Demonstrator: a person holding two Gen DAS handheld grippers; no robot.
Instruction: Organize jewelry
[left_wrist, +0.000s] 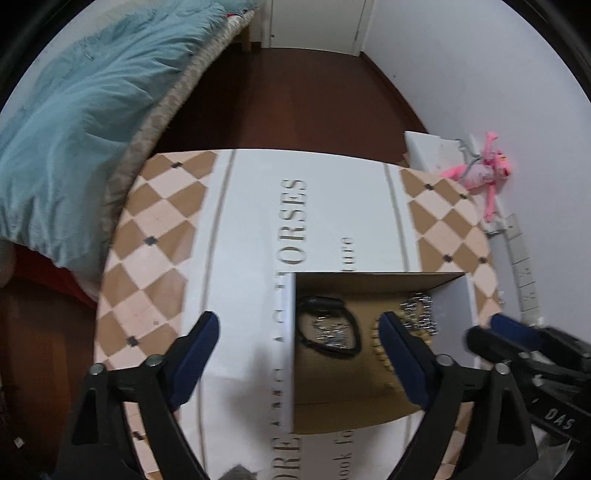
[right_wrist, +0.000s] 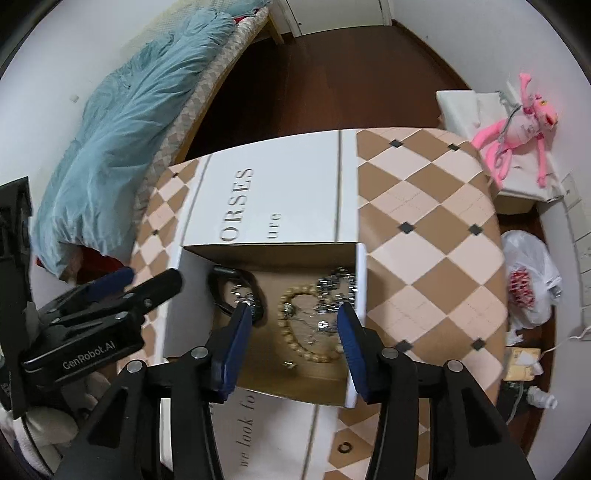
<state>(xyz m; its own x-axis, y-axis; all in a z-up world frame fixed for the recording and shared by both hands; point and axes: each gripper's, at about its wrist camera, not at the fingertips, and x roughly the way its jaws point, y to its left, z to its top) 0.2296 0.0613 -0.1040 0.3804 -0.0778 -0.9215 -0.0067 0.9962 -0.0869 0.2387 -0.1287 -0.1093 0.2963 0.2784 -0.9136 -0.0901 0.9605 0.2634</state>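
An open cardboard box (right_wrist: 192, 299) with white outer walls sits on the patterned table (right_wrist: 436, 229). Inside lie a black band (right_wrist: 221, 295), a wooden bead bracelet (right_wrist: 295, 332) and a silver chain (right_wrist: 338, 286). My right gripper (right_wrist: 295, 325) is open and empty, its blue pads just above the box and the bead bracelet. In the left wrist view the box (left_wrist: 369, 398) holds the black band (left_wrist: 328, 328), the silver chain (left_wrist: 419, 310) and beads (left_wrist: 380, 350). My left gripper (left_wrist: 299, 332) is wide open and empty over the box's left wall.
A bed with a blue duvet (right_wrist: 122, 122) stands at the left. A pink plush toy (right_wrist: 517, 129) lies on white boxes at the right. A white plastic bag (right_wrist: 528, 280) sits on the floor. A small black ring (right_wrist: 345, 448) lies on the table near the front.
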